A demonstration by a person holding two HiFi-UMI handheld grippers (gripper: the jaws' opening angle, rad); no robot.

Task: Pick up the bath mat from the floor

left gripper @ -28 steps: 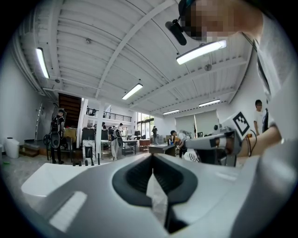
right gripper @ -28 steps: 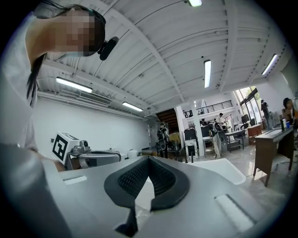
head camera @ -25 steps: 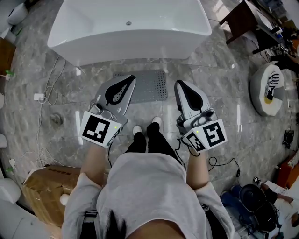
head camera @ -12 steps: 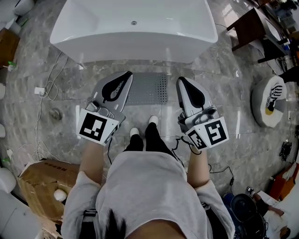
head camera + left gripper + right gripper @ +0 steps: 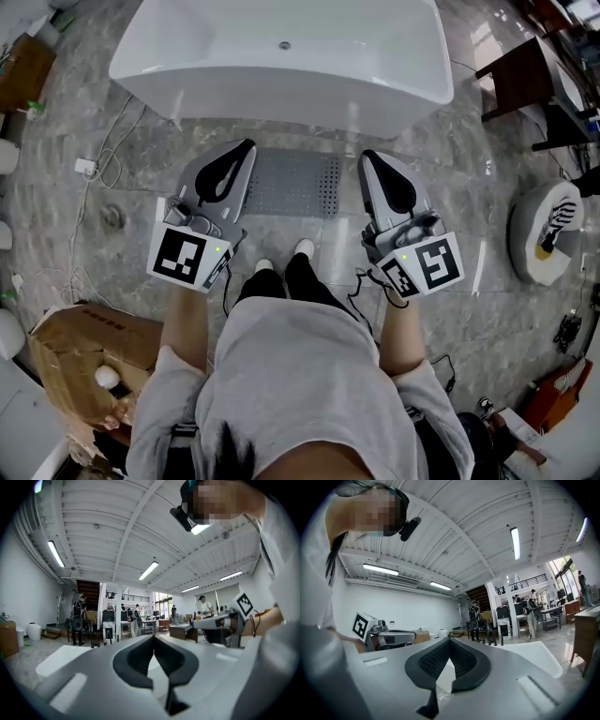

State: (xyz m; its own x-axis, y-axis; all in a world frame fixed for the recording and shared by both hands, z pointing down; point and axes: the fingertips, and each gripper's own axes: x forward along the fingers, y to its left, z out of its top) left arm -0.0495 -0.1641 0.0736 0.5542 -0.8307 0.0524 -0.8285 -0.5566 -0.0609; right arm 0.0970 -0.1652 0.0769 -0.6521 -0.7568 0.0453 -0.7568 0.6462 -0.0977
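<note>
nearer the bathtub (image 5: 281, 56) than a second ago, our left gripper (image 5: 247, 146) and right gripper (image 5: 367, 156) are both clenched on nothing. we count two grippers, one bathtub, one bath mat (image 5: 295, 183): grey, rectangular, dotted with holes, flat on the floor beside the bathtub. only the head view shows it; gripper views look across the hall.

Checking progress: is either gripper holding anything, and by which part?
Nothing. Left gripper and right gripper are shut, empty; the bath mat lies on the floor.
</note>
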